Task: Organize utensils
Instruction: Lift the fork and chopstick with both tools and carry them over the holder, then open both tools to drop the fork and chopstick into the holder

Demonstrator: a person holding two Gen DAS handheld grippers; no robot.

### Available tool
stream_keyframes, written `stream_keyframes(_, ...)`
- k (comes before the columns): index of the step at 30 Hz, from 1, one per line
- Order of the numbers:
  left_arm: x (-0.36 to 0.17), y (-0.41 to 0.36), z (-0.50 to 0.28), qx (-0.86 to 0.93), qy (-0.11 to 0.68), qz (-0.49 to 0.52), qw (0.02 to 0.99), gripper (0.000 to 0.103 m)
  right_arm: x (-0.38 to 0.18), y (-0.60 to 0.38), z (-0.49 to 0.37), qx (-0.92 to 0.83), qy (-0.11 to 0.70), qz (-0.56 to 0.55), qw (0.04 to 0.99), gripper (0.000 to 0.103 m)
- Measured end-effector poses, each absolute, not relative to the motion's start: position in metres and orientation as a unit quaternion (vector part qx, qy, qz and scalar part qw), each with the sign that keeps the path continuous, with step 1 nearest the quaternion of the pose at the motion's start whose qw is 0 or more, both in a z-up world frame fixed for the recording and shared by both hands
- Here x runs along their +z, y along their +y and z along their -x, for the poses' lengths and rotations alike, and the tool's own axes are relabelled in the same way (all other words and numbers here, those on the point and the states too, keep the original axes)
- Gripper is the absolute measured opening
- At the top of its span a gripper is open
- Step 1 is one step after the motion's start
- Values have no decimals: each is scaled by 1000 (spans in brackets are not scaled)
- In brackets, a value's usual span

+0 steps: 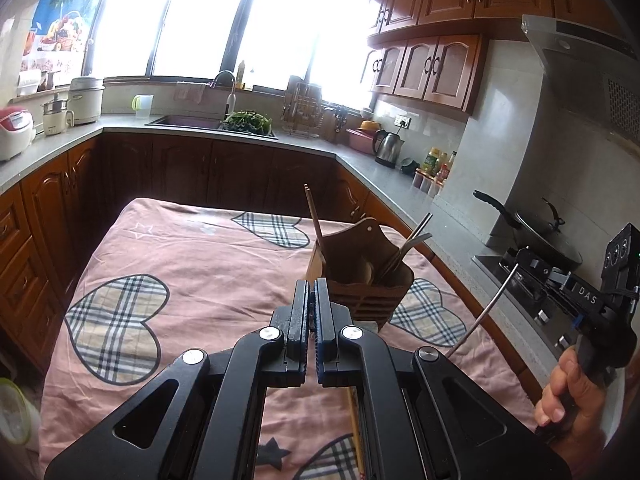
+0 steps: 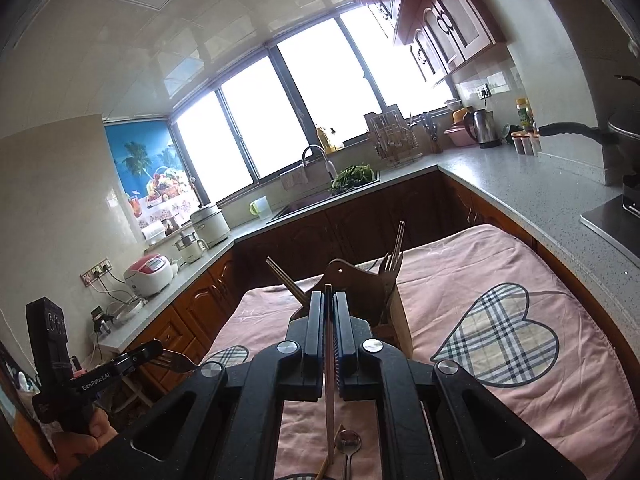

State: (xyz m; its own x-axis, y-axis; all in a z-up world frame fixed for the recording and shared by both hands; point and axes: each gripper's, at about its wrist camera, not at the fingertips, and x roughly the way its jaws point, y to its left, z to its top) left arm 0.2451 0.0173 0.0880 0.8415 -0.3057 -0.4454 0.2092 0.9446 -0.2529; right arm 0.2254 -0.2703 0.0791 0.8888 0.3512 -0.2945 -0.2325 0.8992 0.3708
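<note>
The left gripper [image 1: 311, 312] is raised above the surface [image 1: 192, 248], tilted slightly down toward the wooden utensil holder [image 1: 360, 276] at the surface's far right edge; its jaws are clamped on a fork [image 2: 176, 362] that sticks out sideways. The right gripper [image 2: 330, 320] is angled the same way, pinching a metal chopstick [image 2: 329, 400] whose long end trails back beneath it. A hand [image 1: 572, 392] grips its handle. A spoon [image 2: 349, 442] lies on the pink cloth [image 2: 500, 272] near the surface's near edge.
</note>
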Motion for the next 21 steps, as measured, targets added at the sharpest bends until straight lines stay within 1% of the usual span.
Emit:
stream_keyframes(7, 101, 14, -277, -125, 236, 89, 959, 2, 105, -281, -246, 132, 135, -167, 968, 4)
stream_keyframes(14, 102, 10, -317, -115, 241, 78, 960, 2, 129, -284, -267, 115, 86, -159, 977, 4)
stream_keyframes(21, 93, -1, -359, -107, 259, 59, 958, 2, 133, -281, -298, 101, 69, -152, 981, 4)
